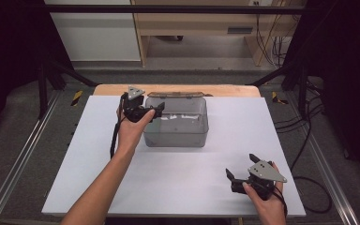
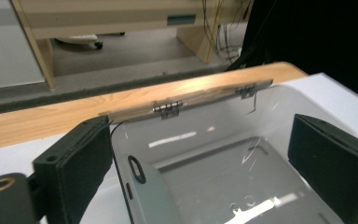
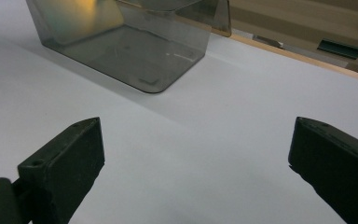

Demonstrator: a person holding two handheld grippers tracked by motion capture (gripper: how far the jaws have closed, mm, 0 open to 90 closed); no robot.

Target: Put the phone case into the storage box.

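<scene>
- Left gripper (image 1: 155, 112), black, two-jawed, held in the person's left hand (image 1: 132, 129): jaws spread wide, holding nothing, poised over the left rim of the box.
- Clear smoke-grey plastic box (image 1: 176, 136), rectangular with rounded corners: stands on the white tabletop (image 1: 178, 183) towards its far middle. Its hinged lid (image 1: 178, 94) is folded back flat behind it on two small metal hinges (image 2: 168, 110). Interior looks empty.
- Right gripper (image 1: 238, 175), black with a grey three-cornered plate: jaws wide apart, empty, resting low near the front right corner, well apart from the box.
- Progress, as judged: the lid is already open; closing it, or any loading, is yet to be done.
- Markings: no brand, label or legible writing on box or grippers.
</scene>
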